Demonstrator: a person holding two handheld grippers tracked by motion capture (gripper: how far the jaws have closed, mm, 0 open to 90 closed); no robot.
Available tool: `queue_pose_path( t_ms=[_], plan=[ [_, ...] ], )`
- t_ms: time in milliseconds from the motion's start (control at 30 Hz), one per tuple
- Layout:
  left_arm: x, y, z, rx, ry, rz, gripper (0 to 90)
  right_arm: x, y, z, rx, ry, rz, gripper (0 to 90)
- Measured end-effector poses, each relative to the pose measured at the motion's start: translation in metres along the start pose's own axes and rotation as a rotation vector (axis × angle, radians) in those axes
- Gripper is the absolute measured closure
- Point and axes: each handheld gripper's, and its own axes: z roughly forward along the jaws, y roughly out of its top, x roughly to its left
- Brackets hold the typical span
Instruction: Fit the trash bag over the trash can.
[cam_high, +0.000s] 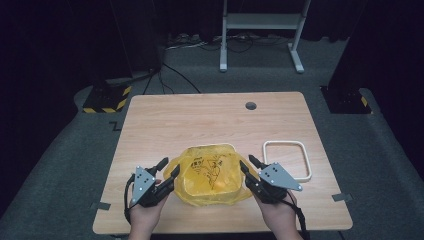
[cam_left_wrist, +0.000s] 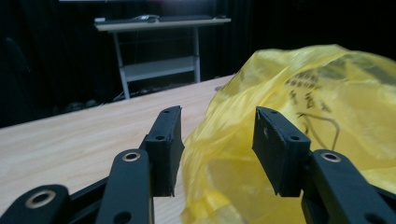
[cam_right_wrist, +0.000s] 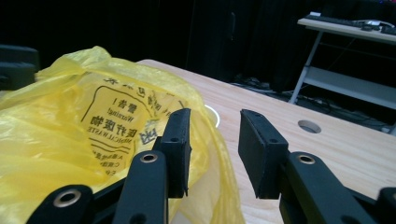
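Two claws flank a yellow bag on the desk

The yellow bag (cam_high: 210, 172) sits puffed up near the desk's (cam_high: 210, 117) near edge, midway across, its printed side up and its long axis running left to right. The left claw (cam_high: 169, 169) stands partly open at the bag's left edge; its own view shows plastic bulging between the jaws with no pad pressing. The right claw (cam_high: 247, 164) is partly open at the right edge, gripping nothing; its view shows the film against one jaw. The high view adds a white frame (cam_high: 287, 160) just right of the bag.
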Motion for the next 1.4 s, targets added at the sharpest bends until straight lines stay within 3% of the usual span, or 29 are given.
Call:
queue_pose_path(
  t_ms=[167,267,300,367,467,700,1000,1167,1400],
  plan=[
    [-0.002,0.01,0.008,0.007,-0.025,0.024,52.7,-0.004,-0.001,0.01,0.028,0.0,-0.006,66.5],
    [-0.004,0.016,0.017,0.05,-0.049,0.053,55.9,-0.006,-0.003,0.016,0.039,0.001,-0.01,67.9],
    [-0.005,0.017,0.02,0.071,-0.061,0.064,59.3,-0.007,-0.004,0.019,0.044,0.001,-0.004,68.9],
    [-0.007,0.018,0.025,0.111,-0.079,0.094,81.8,-0.009,-0.005,0.024,0.057,0.006,0.001,70.4],
    [-0.007,0.019,0.03,0.129,-0.073,0.111,89.7,-0.01,-0.008,0.031,0.077,0.008,-0.003,74.2],
    [0.0,0.021,0.038,0.117,-0.027,0.116,90.0,-0.011,-0.007,0.042,0.099,-0.002,-0.026,87.0],
    [0.013,0.02,0.056,0.145,0.018,0.079,90.0,-0.016,0.002,0.065,0.148,0.016,-0.037,87.6],
    [0.019,0.016,0.066,0.173,0.021,0.062,90.0,-0.019,0.0,0.075,0.175,0.02,-0.025,87.5],
    [0.021,0.014,0.07,0.174,0.019,0.052,90.0,-0.019,-0.002,0.077,0.177,0.019,-0.021,87.1]
  ],
)
